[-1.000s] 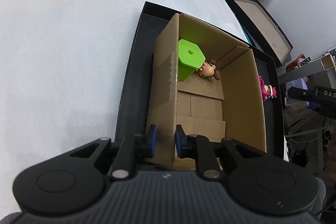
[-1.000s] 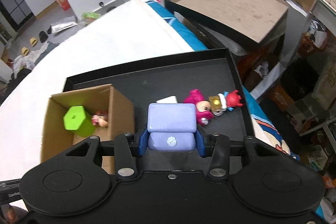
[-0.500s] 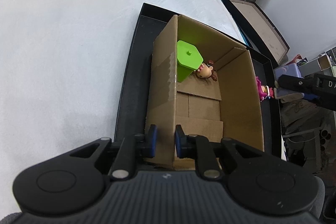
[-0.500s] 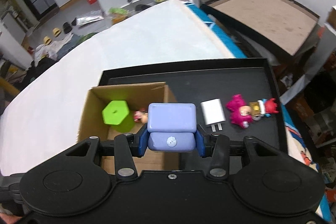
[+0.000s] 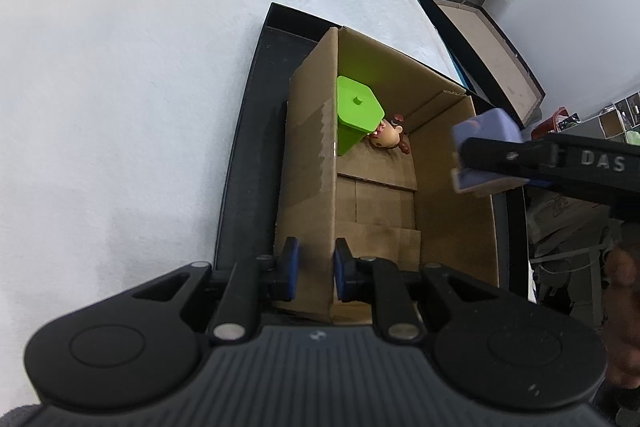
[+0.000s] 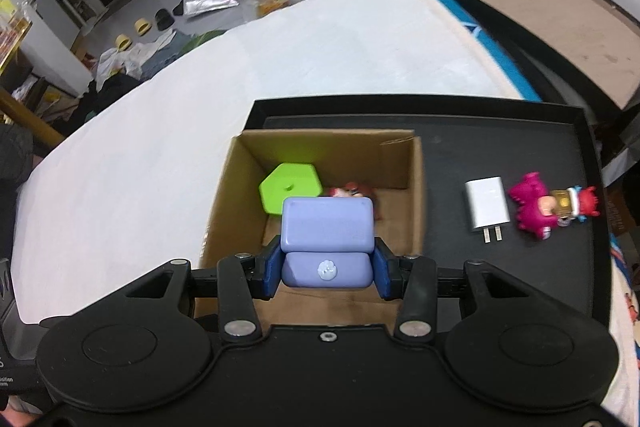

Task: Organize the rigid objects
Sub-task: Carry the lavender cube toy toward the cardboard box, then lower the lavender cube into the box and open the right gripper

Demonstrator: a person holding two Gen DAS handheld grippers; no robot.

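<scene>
My right gripper (image 6: 326,273) is shut on a lavender case (image 6: 326,227) and holds it above the open cardboard box (image 6: 416,187). The case also shows in the left wrist view (image 5: 486,135), over the box's right wall. Inside the box lie a green hexagonal container (image 5: 356,119) and a small brown figurine (image 5: 390,139). My left gripper (image 5: 314,269) is shut on the box's near left wall (image 5: 310,167). The box stands in a black tray (image 6: 520,139).
On the tray right of the box lie a white charger (image 6: 486,209) and a pink and red toy (image 6: 552,207). The tray sits on a white cloth (image 5: 120,87). A second open black box (image 6: 560,15) stands beyond the table's right edge.
My right gripper has carried the lavender case leftward, from over the tray to above the cardboard box. My left gripper keeps its hold on the box wall.
</scene>
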